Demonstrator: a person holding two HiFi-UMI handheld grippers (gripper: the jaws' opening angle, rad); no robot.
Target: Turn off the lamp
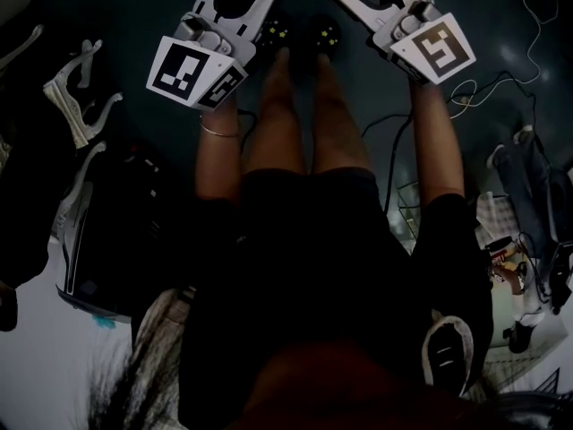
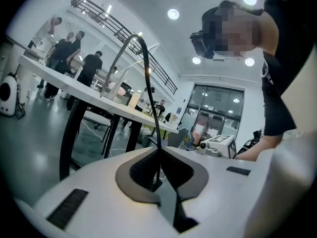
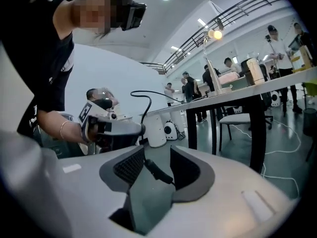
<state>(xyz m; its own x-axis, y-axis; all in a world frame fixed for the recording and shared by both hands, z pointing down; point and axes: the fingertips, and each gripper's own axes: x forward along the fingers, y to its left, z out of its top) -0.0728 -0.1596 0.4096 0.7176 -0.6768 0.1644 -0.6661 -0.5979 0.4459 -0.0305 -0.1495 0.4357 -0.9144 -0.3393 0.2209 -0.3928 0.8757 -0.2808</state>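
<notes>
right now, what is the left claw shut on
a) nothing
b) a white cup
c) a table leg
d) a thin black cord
d: in the left gripper view the left claw pinches the thin black cord, which rises from between its pads.

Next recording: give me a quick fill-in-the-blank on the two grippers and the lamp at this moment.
The left gripper is ____ on the thin black cable. The right gripper has its jaws ____, pressing nothing. The lamp on the table is ____.
Missing words: shut; open; lit.
</notes>
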